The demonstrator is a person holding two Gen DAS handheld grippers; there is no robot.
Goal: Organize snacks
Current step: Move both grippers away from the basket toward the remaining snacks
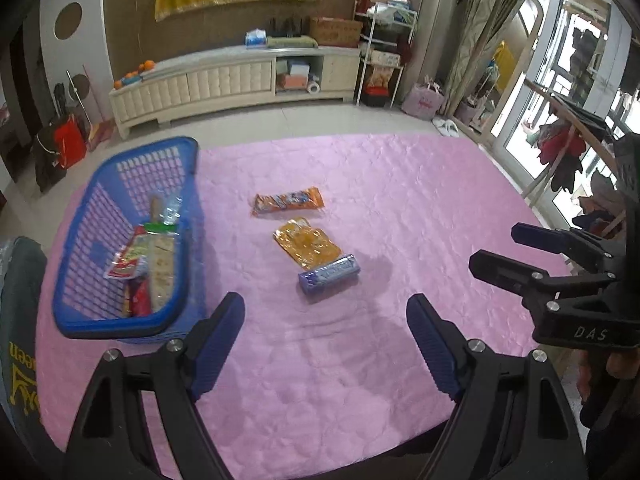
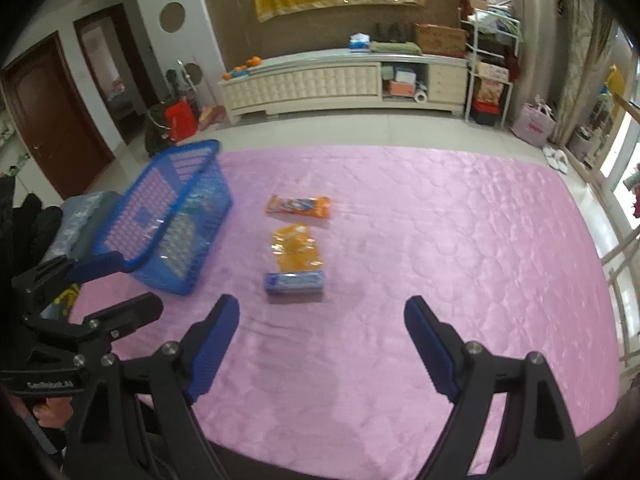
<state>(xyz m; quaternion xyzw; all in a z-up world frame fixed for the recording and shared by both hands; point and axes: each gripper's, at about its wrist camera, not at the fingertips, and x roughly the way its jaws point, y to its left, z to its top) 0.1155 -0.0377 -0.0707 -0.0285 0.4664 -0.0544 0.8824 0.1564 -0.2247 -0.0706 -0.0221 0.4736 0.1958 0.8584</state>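
Here the left gripper (image 1: 326, 340) and the right gripper (image 2: 322, 340) both hang with jaws spread wide and nothing between them, above the pink cover (image 1: 400, 208). A blue packet (image 1: 329, 273), a yellow pouch (image 1: 306, 246) and an orange packet (image 1: 287, 201) lie mid-cover. The blue basket (image 1: 76, 232) holds overlapping snacks, their labels blurred; its mesh hides them in the right view.

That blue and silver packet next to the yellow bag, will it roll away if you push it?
Probably not far. The blue and silver packet looks blocky with flat sides, so it would likely slide on the pink cloth. Its shiny wrapper may be slippery. It seems to hold its shape, so likely stiff.
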